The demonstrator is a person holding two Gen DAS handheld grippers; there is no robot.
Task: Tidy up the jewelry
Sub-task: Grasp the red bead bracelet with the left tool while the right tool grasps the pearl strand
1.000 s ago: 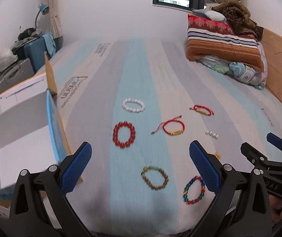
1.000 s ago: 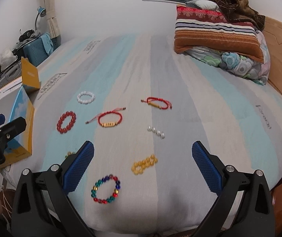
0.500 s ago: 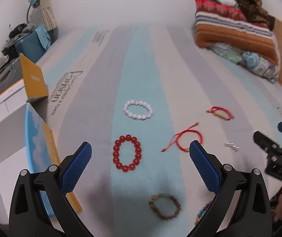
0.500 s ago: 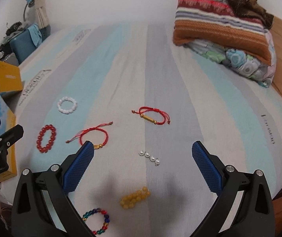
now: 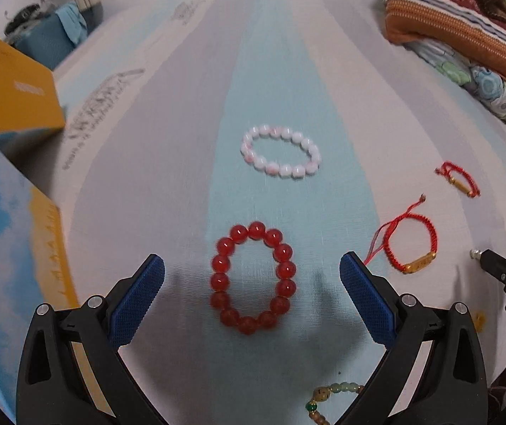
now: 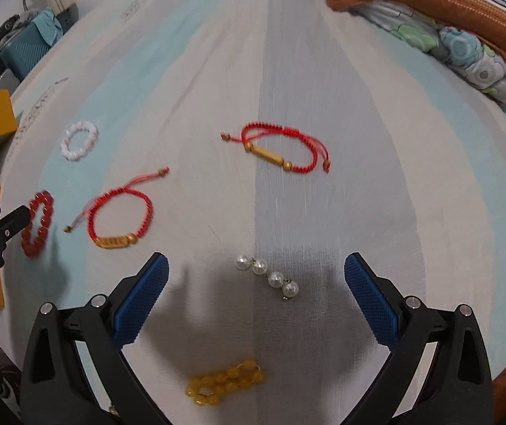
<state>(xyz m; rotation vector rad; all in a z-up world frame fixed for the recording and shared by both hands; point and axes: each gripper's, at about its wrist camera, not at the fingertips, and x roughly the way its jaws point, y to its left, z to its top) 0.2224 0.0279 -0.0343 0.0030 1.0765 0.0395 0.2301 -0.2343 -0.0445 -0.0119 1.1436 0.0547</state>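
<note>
Jewelry lies spread on a striped bed. In the left wrist view my left gripper (image 5: 252,270) is open and empty, its jaws on either side of a red bead bracelet (image 5: 253,278). Beyond lie a white bead bracelet (image 5: 280,156) and two red cord bracelets (image 5: 412,244) (image 5: 460,179). In the right wrist view my right gripper (image 6: 256,268) is open and empty, low over a string of pearls (image 6: 268,275). A yellow bead bracelet (image 6: 225,381) lies nearer me. The red cord bracelets (image 6: 120,219) (image 6: 277,148) lie ahead.
An open box with a blue and yellow lid (image 5: 15,248) stands at the bed's left edge. Pillows (image 5: 465,35) are piled at the far right. A green and brown bead bracelet (image 5: 327,400) lies under my left gripper. Luggage (image 6: 26,49) stands beyond the bed at far left.
Both grippers have moved forward and down toward the bed. The left now frames the red bead bracelet. The right now hovers over the pearls.
</note>
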